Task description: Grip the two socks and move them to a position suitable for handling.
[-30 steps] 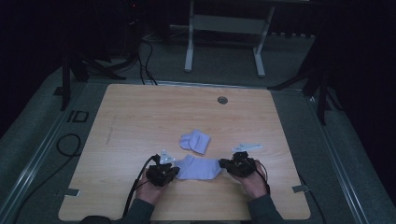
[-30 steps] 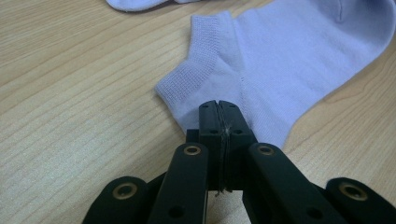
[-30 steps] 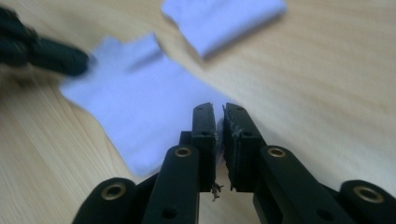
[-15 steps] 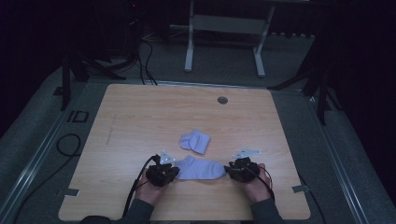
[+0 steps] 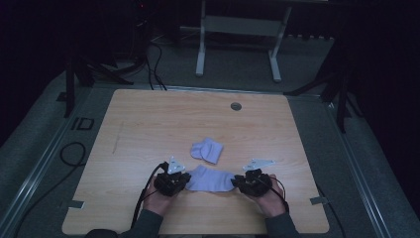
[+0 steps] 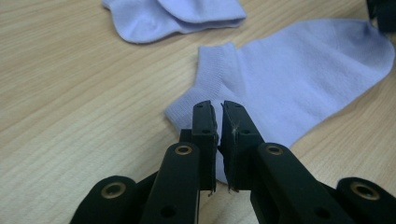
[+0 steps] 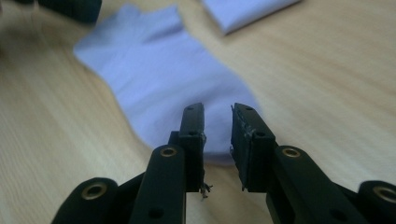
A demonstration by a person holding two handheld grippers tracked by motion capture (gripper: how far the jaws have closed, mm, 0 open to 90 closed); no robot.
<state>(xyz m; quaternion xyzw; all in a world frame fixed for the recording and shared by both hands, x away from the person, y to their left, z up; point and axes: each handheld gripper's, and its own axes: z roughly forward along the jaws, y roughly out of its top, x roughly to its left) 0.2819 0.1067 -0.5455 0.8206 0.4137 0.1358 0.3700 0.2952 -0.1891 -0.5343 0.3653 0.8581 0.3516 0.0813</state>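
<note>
Pale lilac cotton is the material of the flat sock [image 5: 212, 179], which lies spread on the wooden worktop [image 5: 148, 124] near its front edge, between the two grippers. A little behind this flat sock, apart from it, rests a second sock [image 5: 207, 149] of the same colour, folded over. On the grey floor at the left of the worktop, white letters read "ID" [image 5: 81, 123]; no brand can be read on the socks. The left gripper [image 6: 217, 114] is at the cuff end of the flat sock, held low and pointing across the sock; its fingers [image 6: 203, 126] have just been opening and stand only slightly apart, a narrow gap between them, the edge of the sock under their tips, not pinched. The right gripper [image 7: 217, 116] is at the toe end, also low and pointing inward; its fingers [image 7: 250, 133] have just been closing but are clearly apart, with the toe of the sock below the gap, not clamped. Both hands hold the grippers from the front side of the sock, forearms coming from the worktop's near edge.
</note>
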